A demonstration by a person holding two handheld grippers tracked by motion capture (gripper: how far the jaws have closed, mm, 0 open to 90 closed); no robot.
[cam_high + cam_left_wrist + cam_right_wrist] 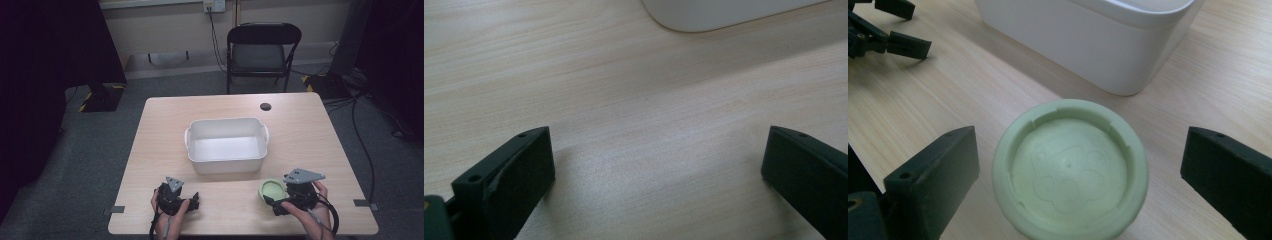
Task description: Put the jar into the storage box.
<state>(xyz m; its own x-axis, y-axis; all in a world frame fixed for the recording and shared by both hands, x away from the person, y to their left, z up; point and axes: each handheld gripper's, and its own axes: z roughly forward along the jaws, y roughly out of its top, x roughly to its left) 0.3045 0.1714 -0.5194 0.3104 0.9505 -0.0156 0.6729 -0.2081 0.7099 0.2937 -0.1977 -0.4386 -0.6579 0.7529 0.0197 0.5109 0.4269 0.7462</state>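
Observation:
A pale green round bowl (271,190) stands upside down on the wooden table (300,130), its base embossed with a bear figure (1070,167). My right gripper (280,199) is open, and its two black jaws stand on either side of the bowl (1070,170) without touching it. My left gripper (192,200) rests low over bare wood near the front left and is open, with nothing between its jaws (656,170). A white rectangular tub (226,145) sits in the middle of the table, just behind both grippers.
The tub's corner (724,12) lies just ahead of the left gripper. A small dark round hole (265,106) marks the table's far side. A black folding chair (262,47) stands beyond the table. Tape marks sit on the front edge (117,209).

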